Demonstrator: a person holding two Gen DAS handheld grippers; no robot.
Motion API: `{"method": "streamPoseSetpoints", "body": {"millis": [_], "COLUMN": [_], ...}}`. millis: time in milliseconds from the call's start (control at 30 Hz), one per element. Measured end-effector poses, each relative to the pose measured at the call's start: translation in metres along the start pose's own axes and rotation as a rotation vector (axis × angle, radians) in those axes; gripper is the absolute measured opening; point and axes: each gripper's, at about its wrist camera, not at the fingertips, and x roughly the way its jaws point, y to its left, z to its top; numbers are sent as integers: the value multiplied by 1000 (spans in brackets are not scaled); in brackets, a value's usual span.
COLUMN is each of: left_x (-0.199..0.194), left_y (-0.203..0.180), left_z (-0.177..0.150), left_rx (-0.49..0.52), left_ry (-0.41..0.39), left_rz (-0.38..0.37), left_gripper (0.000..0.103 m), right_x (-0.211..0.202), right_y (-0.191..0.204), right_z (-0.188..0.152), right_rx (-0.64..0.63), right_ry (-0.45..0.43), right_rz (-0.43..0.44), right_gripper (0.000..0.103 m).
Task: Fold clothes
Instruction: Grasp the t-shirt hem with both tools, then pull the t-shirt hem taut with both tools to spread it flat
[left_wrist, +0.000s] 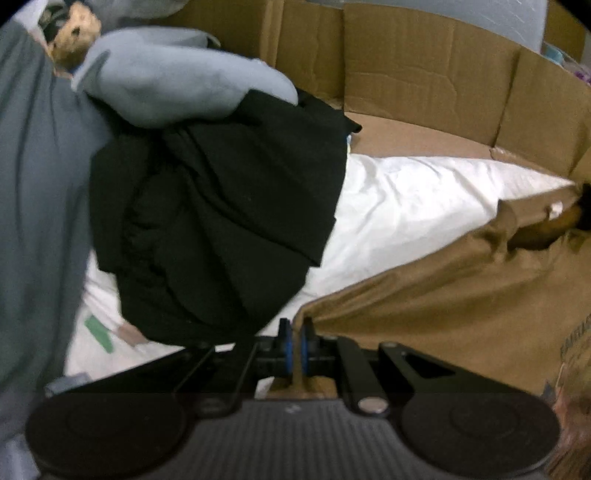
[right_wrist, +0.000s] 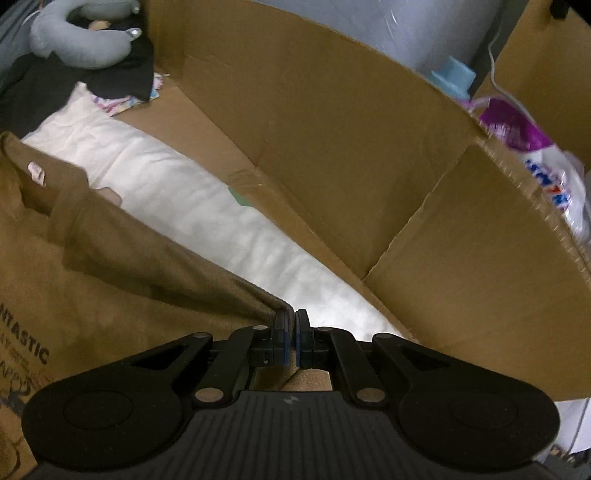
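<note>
The left gripper (left_wrist: 295, 332) pinches one corner of the brown shirt (left_wrist: 461, 288). The right gripper (right_wrist: 291, 321) clamps another corner, and the cloth stretches away above a white sheet (right_wrist: 207, 206).

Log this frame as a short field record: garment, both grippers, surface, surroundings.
garment: brown shirt with printed text, spread out
left gripper: shut on a corner of the brown shirt
right gripper: shut on another corner
surface: white sheet
nearby: black garment in a heap, grey neck pillow on it
surroundings: cardboard walls
</note>
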Motion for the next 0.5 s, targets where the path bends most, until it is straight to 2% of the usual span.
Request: {"method": "streamPoseSetpoints", "body": {"millis": [133, 200, 233, 267, 300, 367, 400, 500], "left_x": [18, 15, 13, 10, 8, 3, 0, -7], "left_y": [-10, -15, -17, -20, -22, -27, -30, -37], "left_z": [-11, -13, -14, -14, -15, -16, -16, -18], "left_rx": [-26, -15, -7, 1, 9, 25, 33, 56], "left_ry": [45, 27, 14, 0, -13, -41, -54, -95], "left_rz": [1, 11, 17, 22, 28, 39, 45, 61], "left_gripper": [16, 18, 24, 26, 29, 31, 35, 37], "right_x": [17, 25, 26, 25, 23, 15, 12, 0], "right_y": [5, 8, 8, 9, 10, 12, 11, 9], "right_z": [-16, -23, -26, -28, -30, -31, -30, -28], "right_rx": [14, 26, 32, 34, 34, 23, 21, 50], "right_ry": [29, 58, 71, 72, 70, 37, 16, -41], "right_rz": [33, 50, 59, 65, 70, 51, 42, 53], "right_gripper": [2, 5, 7, 15, 17, 28, 29, 30]}}
